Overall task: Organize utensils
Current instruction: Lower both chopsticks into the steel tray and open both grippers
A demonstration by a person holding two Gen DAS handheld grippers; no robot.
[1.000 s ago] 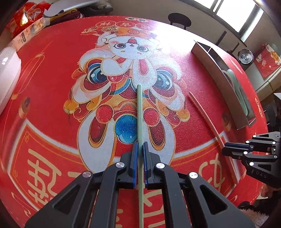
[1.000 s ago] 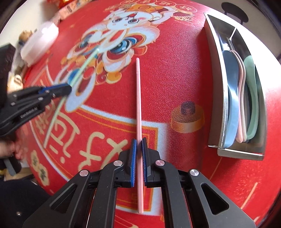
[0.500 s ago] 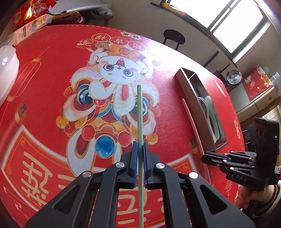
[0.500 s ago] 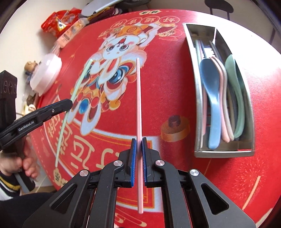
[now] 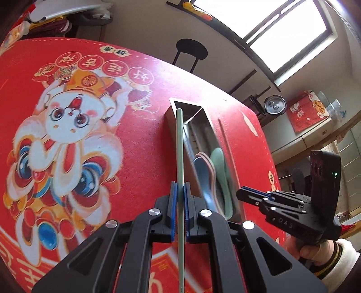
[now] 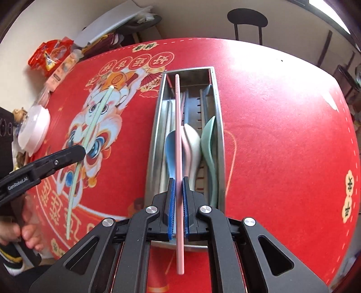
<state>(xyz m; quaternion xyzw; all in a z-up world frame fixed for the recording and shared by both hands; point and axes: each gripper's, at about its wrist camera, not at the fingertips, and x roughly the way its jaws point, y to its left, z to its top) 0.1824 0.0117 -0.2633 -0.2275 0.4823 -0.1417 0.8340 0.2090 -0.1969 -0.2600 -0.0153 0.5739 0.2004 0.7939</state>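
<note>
Right wrist: right hand-held gripper [image 6: 178,198] clamps pink chopstick [image 6: 178,139] above tray [image 6: 155,126]

1. Tray [image 6: 155,126] is sitting on the table [image 6: 282,139], long side running away from the right wrist camera.
2. Spoons [image 6: 191,144] are lying inside the tray, side by side, bowls at the near end.
3. Right claw [image 6: 178,202] is hanging over the tray's near end, its chopstick [image 6: 178,139] running lengthwise above the spoons.
4. Left claw [image 5: 179,202] is sitting left of the tray, its chopstick [image 5: 179,146] pointing along the tray's left wall.
5. Stool [image 6: 247,18] is standing behind the table.
</note>
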